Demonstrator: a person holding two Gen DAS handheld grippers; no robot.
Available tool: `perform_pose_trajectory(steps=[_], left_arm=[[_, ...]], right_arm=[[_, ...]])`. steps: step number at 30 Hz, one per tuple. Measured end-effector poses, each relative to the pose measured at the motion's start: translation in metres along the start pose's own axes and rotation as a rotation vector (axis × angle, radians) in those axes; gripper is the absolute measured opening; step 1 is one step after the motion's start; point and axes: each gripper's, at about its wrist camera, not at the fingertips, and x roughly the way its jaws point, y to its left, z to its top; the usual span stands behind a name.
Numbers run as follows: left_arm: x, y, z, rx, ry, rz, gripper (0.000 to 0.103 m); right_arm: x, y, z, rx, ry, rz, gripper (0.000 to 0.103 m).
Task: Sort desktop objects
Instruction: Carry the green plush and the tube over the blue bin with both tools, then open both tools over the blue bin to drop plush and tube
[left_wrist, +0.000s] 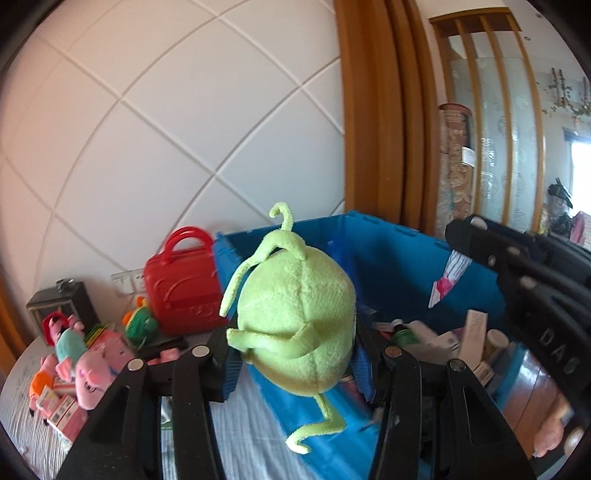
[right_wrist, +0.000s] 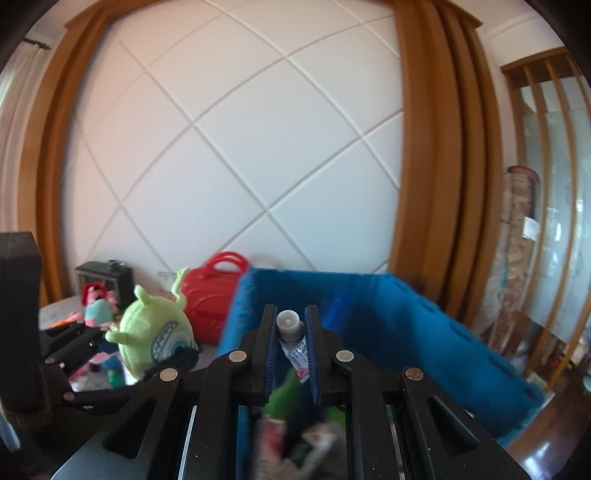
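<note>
Fuzzy lime-green plush (left_wrist: 295, 321), curly limbs

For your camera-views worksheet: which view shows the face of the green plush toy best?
The right wrist view: the green plush toy is seen from its front side, its printed eye and mouth showing, held in the left gripper. The left wrist view shows the toy large and sharp, but only its plain back.
</note>
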Motion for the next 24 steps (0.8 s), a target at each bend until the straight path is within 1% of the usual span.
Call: perform_pose_trajectory(steps=[3, 6, 11, 12, 15, 17, 21, 23, 24], left_arm=[[0.006, -0.031, 0.013, 0.028, 0.019, -0.043, 0.048], [0.015, -0.054, 0.021, 0.042, 0.053, -0.089, 0.048], [0.037, -0.072, 0.022, 0.039, 0.133, -0.136, 0.048], [0.042, -0.076, 0.022, 0.039, 0.156, -0.141, 0.048], [0.05, -0.082, 0.02, 0.046, 0.186, -0.147, 0.049], [0.048, -0.084, 0.02, 0.052, 0.182, -0.159, 0.049], [0.047, -0.086, 0.021, 0.066, 0.178, -0.141, 0.053], [0.047, -0.082, 0.021, 0.059, 0.181, -0.133, 0.057], [0.047, -0.081, 0.021, 0.053, 0.182, -0.131, 0.061]], right_arm=[[0.0, -0.03, -0.005, 0.019, 0.016, -0.055, 0.015], [0.005, -0.056, -0.012, 0.022, 0.056, -0.105, 0.015], [0.018, -0.081, -0.029, 0.01, 0.123, -0.164, 0.015], [0.022, -0.086, -0.033, 0.006, 0.133, -0.172, 0.015], [0.03, -0.094, -0.039, 0.004, 0.157, -0.19, 0.015], [0.034, -0.1, -0.041, 0.006, 0.166, -0.19, 0.015], [0.041, -0.108, -0.043, 0.008, 0.18, -0.199, 0.015], [0.043, -0.111, -0.043, 0.009, 0.184, -0.196, 0.015], [0.044, -0.111, -0.044, 0.009, 0.185, -0.197, 0.015]])
